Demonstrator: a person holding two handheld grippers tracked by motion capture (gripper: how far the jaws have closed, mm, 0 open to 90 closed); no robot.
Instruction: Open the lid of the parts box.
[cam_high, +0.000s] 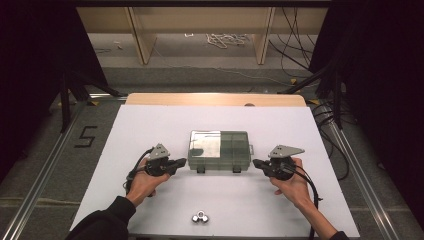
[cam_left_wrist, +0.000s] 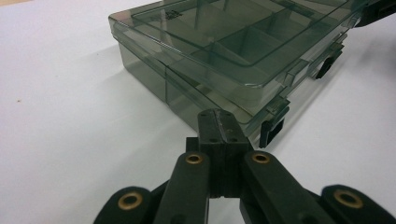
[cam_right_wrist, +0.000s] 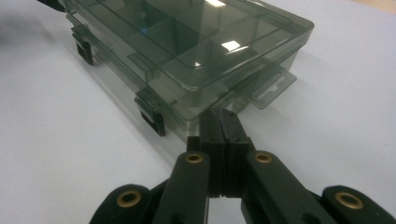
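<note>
A smoky clear compartment box (cam_high: 220, 149) lies shut in the middle of the white table, its two dark latches (cam_high: 201, 170) facing the person. My left gripper (cam_high: 184, 161) points at the box's near left corner, jaws shut with nothing between them. In the left gripper view the shut tips (cam_left_wrist: 219, 114) sit just short of the box (cam_left_wrist: 233, 42) beside a latch (cam_left_wrist: 272, 130). My right gripper (cam_high: 255, 162) mirrors it at the near right corner, also shut and holding nothing. In the right gripper view its tips (cam_right_wrist: 220, 113) almost meet the box (cam_right_wrist: 187, 37) corner; I cannot tell whether they touch.
A small cluster of metal nuts (cam_high: 200, 217) lies near the table's front edge, between the forearms. The white sheet (cam_high: 150, 130) covers the table, with a wooden strip (cam_high: 215, 99) along the back. A hang tab (cam_right_wrist: 268, 91) sticks out from the box's right end.
</note>
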